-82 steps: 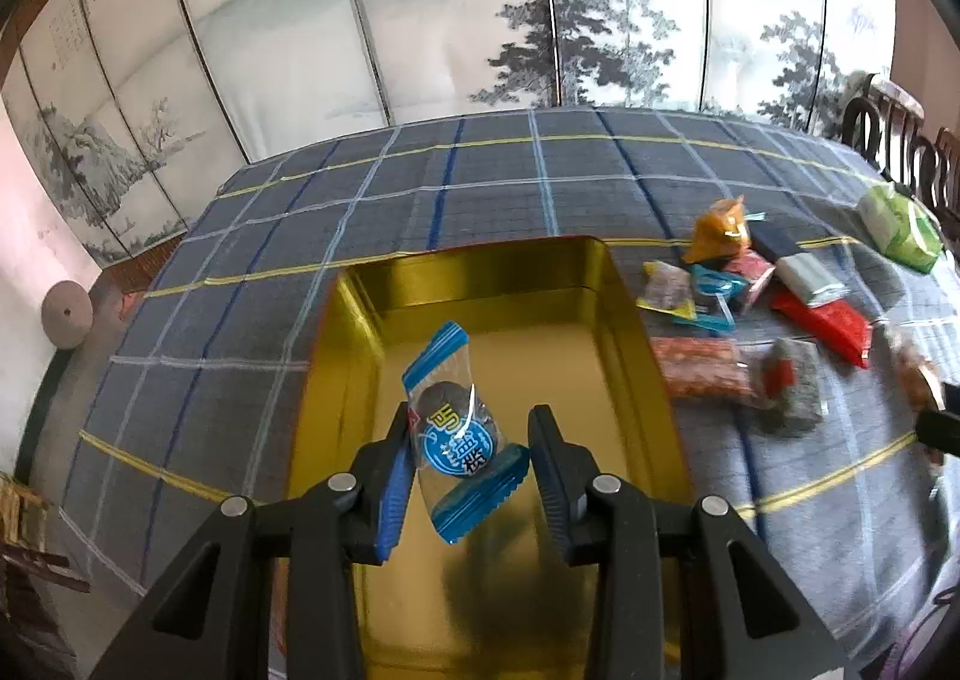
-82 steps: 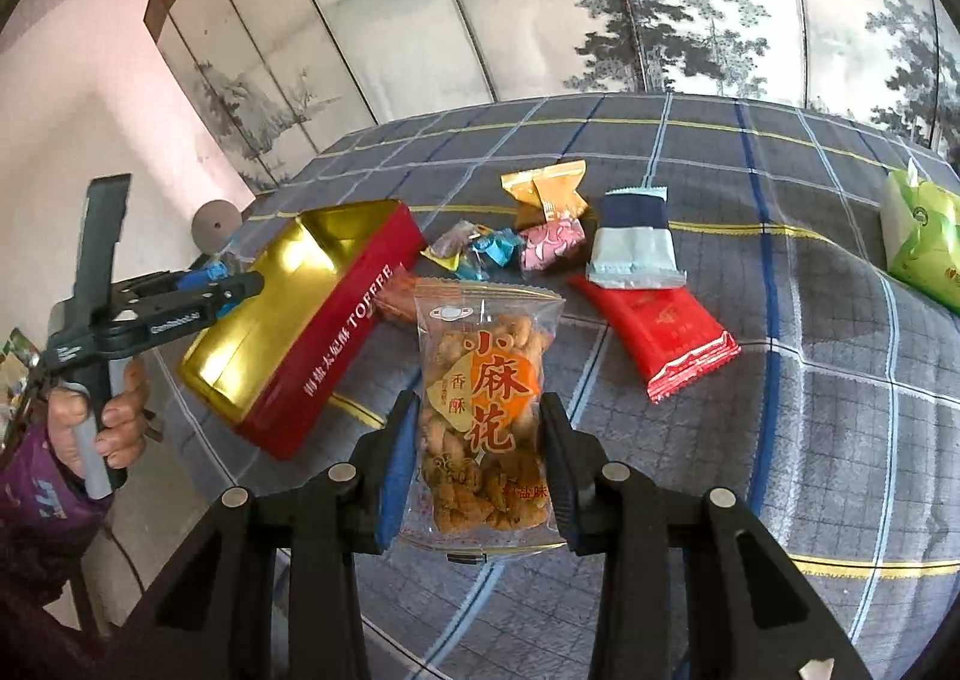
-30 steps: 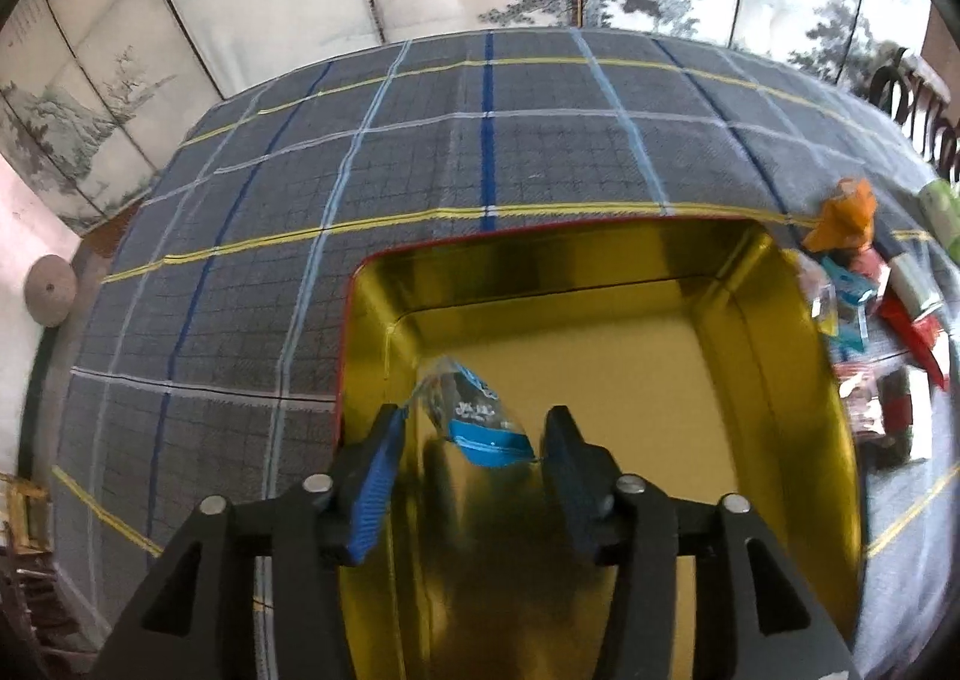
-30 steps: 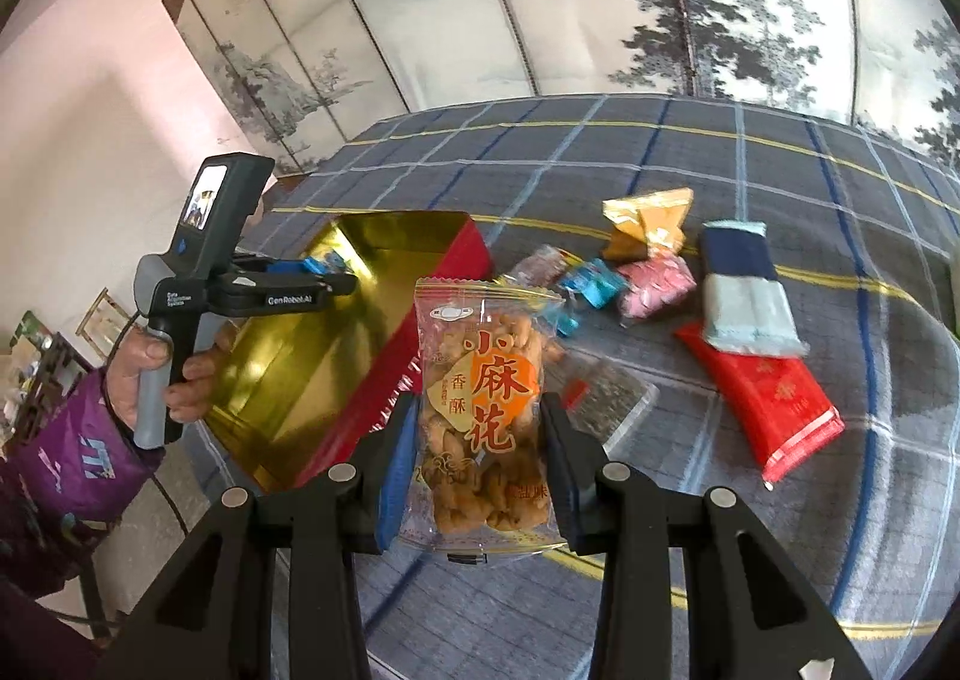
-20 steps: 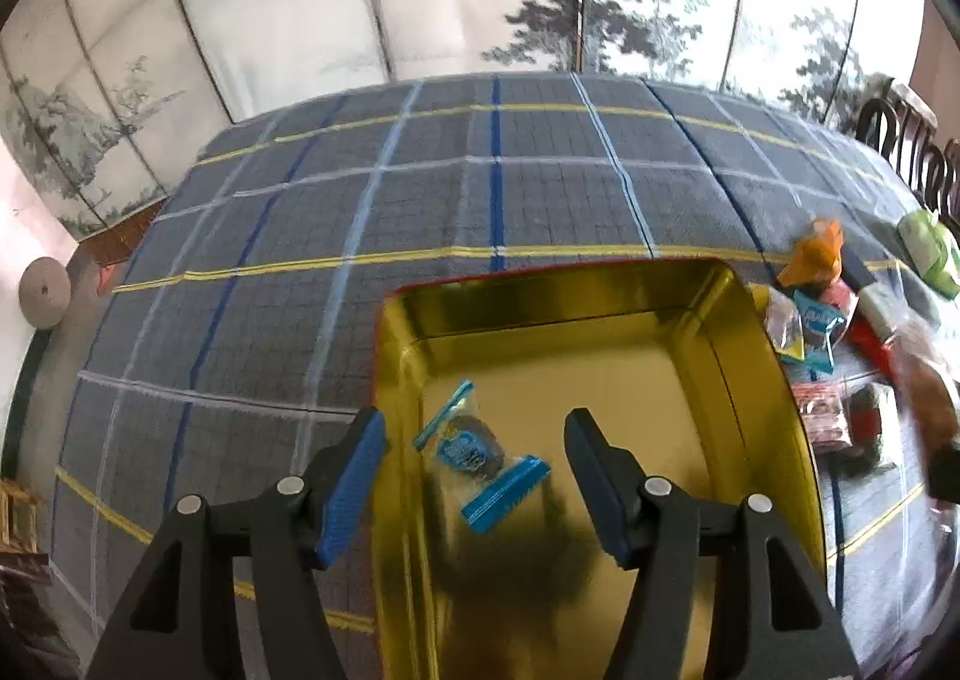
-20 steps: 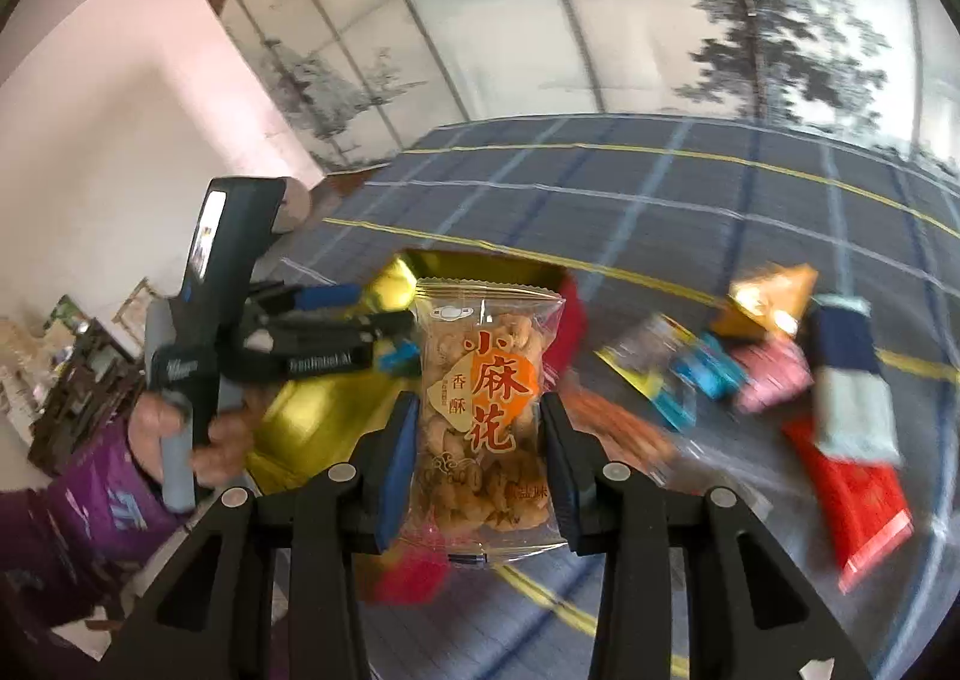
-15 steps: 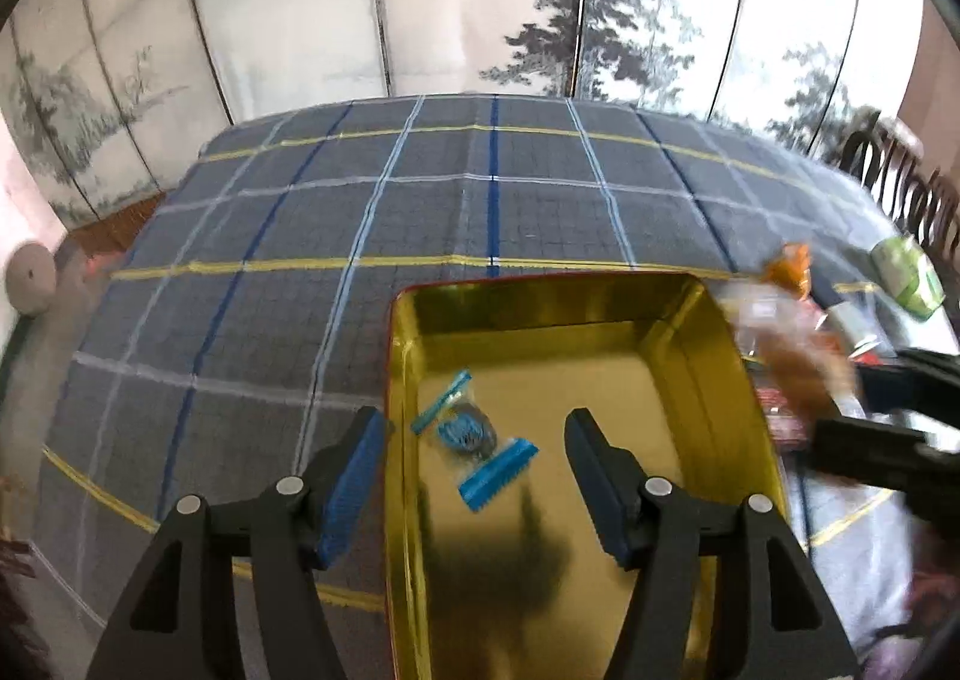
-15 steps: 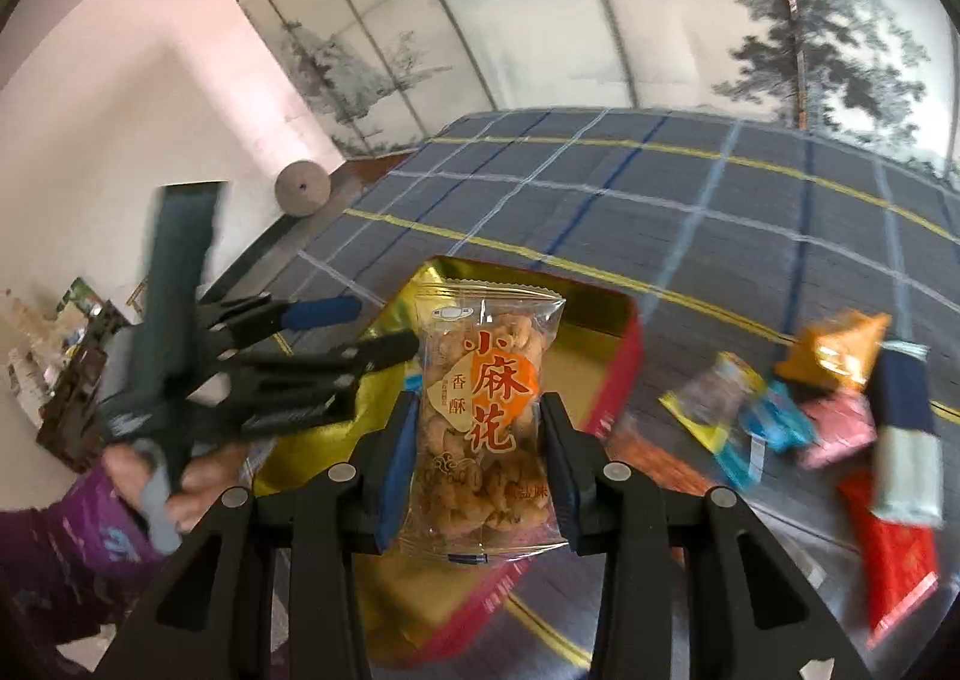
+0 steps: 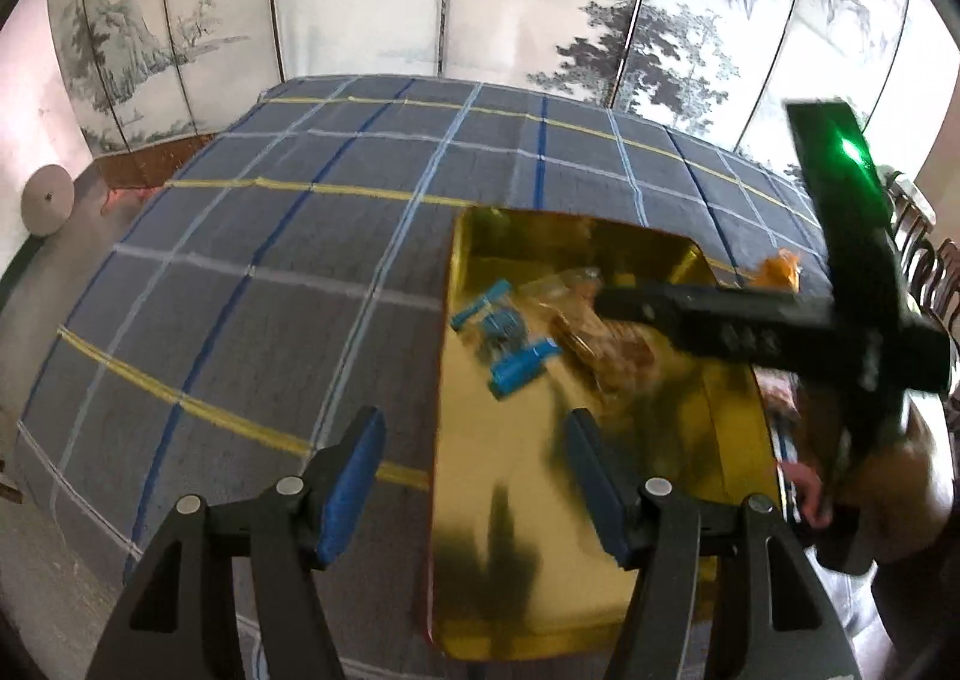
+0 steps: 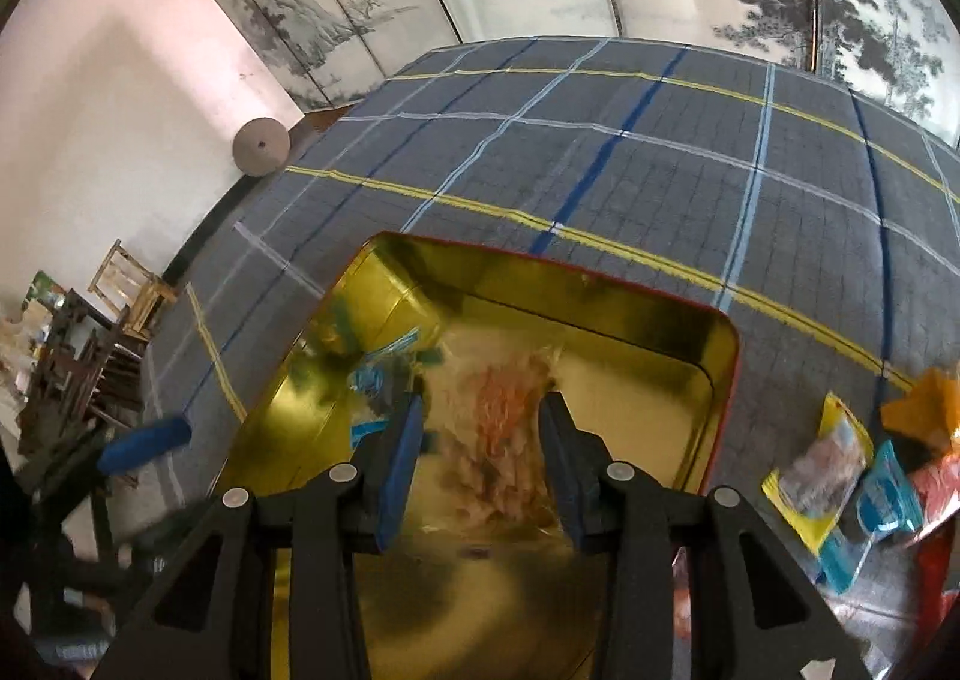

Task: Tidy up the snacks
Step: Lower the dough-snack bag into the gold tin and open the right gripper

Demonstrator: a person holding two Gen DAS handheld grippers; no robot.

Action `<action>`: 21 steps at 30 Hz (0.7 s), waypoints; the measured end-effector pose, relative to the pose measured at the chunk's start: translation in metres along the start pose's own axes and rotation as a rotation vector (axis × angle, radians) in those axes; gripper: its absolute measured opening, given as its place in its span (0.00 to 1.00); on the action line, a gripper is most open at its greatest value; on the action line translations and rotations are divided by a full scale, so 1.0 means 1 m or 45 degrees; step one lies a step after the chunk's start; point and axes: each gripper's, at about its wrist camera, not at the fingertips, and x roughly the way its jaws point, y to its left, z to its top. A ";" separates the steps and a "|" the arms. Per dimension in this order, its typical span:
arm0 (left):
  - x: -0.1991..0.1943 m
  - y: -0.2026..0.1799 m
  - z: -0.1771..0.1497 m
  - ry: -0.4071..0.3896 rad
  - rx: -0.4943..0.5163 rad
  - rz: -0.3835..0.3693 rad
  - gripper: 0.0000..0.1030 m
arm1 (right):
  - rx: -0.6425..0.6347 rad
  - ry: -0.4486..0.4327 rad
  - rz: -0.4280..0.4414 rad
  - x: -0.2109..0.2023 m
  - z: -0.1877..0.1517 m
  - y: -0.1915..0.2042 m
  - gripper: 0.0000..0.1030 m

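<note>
Left gripper [image 9: 471, 479] wide, empty, at 6 o'clock over the tin's [image 9: 600, 608] near-left edge. Right gripper [image 10: 480, 461] pinches the blurred twist bag [image 10: 498, 440] low over the tin floor. Blue candy [image 9: 507, 344] lies inside, at 10 o'clock from the bag. Risk: dropping here lands the bag on the candy; motion blur suggests speed, so it may skid.

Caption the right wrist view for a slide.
Right gripper lowers a blurred snack bag into the gold tin.
</note>
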 end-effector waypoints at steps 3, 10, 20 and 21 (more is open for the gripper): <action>0.001 -0.001 -0.006 0.023 -0.004 -0.008 0.62 | -0.003 -0.009 -0.016 0.002 0.002 0.004 0.39; -0.002 -0.008 -0.009 0.024 -0.007 -0.019 0.62 | 0.060 -0.161 0.068 -0.031 -0.006 -0.005 0.53; -0.015 -0.034 -0.017 -0.013 0.089 -0.039 0.62 | 0.156 -0.286 -0.308 -0.149 -0.114 -0.069 0.64; -0.016 -0.038 -0.018 -0.013 0.099 -0.048 0.62 | 0.178 -0.273 -0.339 -0.157 -0.124 -0.076 0.64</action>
